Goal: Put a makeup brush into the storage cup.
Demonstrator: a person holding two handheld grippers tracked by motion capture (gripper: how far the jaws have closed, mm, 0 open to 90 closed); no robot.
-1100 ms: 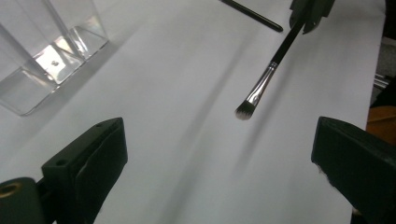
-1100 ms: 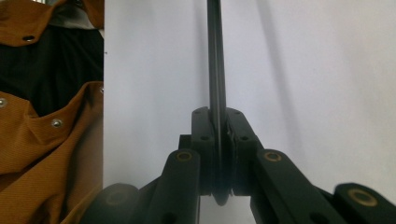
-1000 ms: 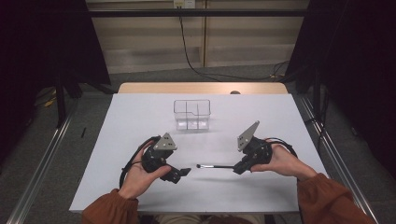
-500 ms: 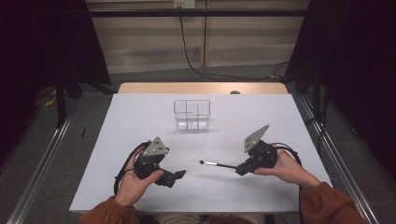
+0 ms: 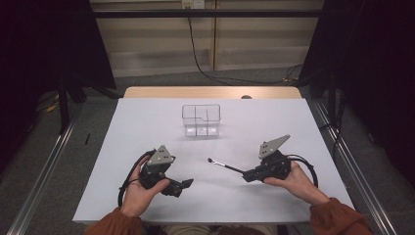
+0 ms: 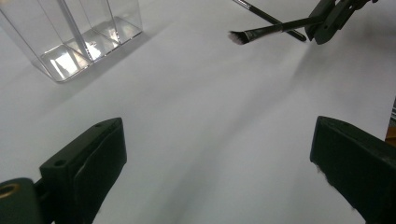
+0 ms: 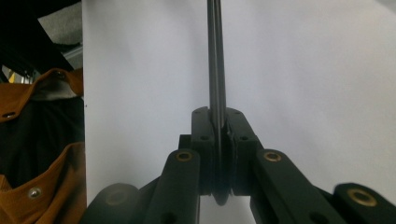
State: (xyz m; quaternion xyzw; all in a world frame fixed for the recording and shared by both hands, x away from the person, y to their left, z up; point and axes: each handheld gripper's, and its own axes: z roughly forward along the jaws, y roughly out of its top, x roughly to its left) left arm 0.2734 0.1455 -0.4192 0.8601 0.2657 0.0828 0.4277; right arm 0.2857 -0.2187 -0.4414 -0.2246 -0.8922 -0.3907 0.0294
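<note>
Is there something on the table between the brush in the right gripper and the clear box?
Nothing visible. The right gripper holds the brush, and only bare table lies between its tip and the clear box.

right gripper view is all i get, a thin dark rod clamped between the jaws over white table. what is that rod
Observer: A small makeup brush. The high view shows its bristle tip pointing toward the table's middle, with the right hand-held gripper shut on the handle end.
Operator: is there anywhere to drop it
Observer: Yes, a clear divided organizer stands upright farther back on the table, beyond the brush tip and a little left of it.
Operator: and the other hand-held gripper
Observer: The left hand-held gripper is open with nothing between its pads; the left gripper view shows bare table between them.
</note>
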